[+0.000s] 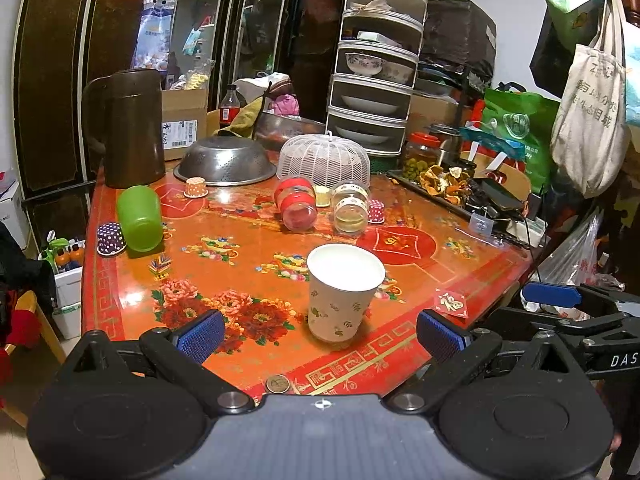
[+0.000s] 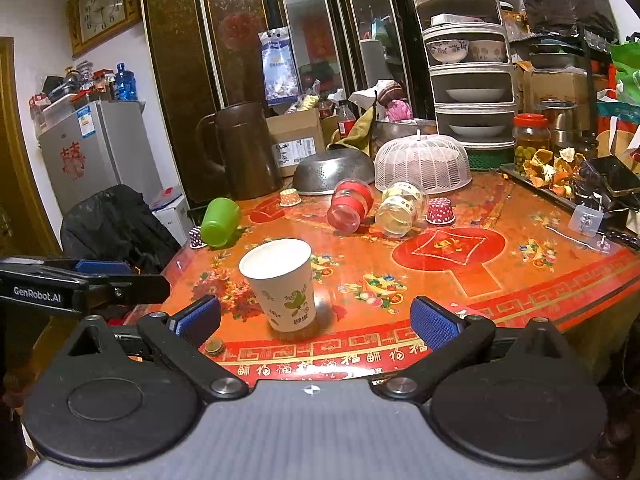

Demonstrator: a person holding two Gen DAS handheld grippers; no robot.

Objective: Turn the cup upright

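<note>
cup: white paper cup with green leaf print [image 1: 340,296] stands mouth-up near table's front edge
left gripper [image 1: 316,334]: jaws wide, empty, cup dead ahead
right gripper [image 2: 314,320]: wide, empty, cup slightly left

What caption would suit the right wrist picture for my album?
Open right gripper faces an upright paper cup on the red floral table; green cup lies tipped over behind.

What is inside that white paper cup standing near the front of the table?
The paper cup stands upright, mouth open. Only plain white inner wall shows; nothing visible inside. The very bottom is hidden by the rim's angle in both views, so something small or a little liquid cannot be ruled out.
</note>
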